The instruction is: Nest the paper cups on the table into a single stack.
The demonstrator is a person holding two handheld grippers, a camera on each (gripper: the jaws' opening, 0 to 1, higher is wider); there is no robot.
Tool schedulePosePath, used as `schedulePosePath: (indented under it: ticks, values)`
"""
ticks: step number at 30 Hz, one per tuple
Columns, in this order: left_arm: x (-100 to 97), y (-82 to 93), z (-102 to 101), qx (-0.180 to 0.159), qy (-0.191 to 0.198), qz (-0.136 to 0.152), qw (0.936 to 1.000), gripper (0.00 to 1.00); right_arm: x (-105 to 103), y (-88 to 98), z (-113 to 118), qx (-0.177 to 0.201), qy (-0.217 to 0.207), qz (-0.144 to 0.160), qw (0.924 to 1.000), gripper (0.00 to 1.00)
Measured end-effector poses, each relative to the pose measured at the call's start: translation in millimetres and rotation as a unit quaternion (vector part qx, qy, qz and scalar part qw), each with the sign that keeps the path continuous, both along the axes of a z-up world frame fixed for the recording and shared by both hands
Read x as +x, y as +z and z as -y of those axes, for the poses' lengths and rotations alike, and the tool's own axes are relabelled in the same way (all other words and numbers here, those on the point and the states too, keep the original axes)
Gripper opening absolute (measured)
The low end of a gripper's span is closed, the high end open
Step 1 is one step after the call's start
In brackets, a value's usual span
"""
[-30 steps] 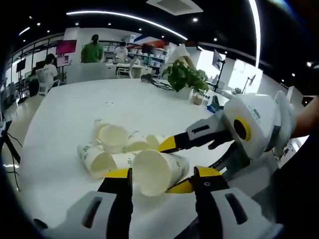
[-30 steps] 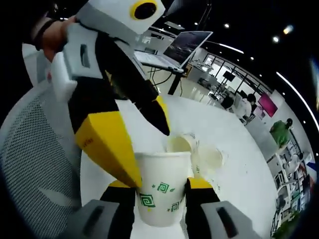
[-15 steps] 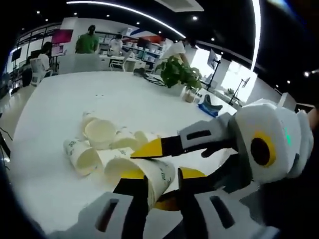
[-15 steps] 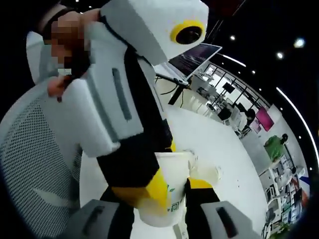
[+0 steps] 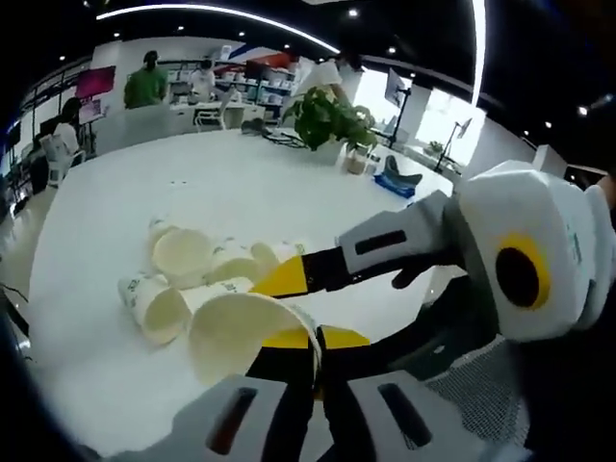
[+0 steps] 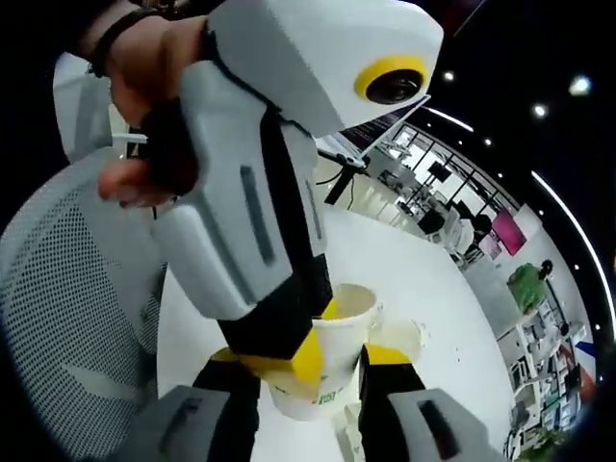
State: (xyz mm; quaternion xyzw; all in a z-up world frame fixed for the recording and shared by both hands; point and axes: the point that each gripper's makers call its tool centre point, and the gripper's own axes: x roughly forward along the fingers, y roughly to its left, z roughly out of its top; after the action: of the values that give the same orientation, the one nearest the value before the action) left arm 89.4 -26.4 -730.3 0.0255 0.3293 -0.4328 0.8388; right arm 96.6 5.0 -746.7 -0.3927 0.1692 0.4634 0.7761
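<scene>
a potted plant (image 5: pixel 332 117) stands beyond; a mesh chair (image 6: pixel 67 289) sits near.

No legible text or labels anywhere

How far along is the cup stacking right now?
Early. Nothing looks finished: several loose paper cups lie tipped in a cluster on the white table, and I cannot see a finished stack. In hand: one paper cup, which the left gripper pinches by its rim while the right gripper clamps its sides. Left: nest this cup with another, then gather the rest one by one.
</scene>
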Motion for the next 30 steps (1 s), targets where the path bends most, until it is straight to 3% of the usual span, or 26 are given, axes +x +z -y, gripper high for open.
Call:
schedulePosePath:
  ticks: [8,14,17,30]
  values:
    - [8.9,2.4,-0.4,0.003,0.003,0.008,1.0000,0.00,0.2,-1.7,7.2,0.004,-0.017,-0.009,0.9998,0.50]
    - [15.5,3.6,-3.9,0.007,0.009,0.012,0.9999,0.00,-1.0,-6.9,17.9,0.000,-0.031,-0.021,0.9993,0.65]
    - [11.9,2.1,-2.6,0.028,-0.011,0.026,0.9992,0.00,-0.7,-9.7,31.7,-0.001,-0.059,-0.027,0.9979,0.72]
    - [4.0,-22.6,0.0,0.121,-0.073,0.041,0.9891,0.00,-2.4,-16.9,76.5,0.018,-0.136,-0.055,0.9890,0.78]
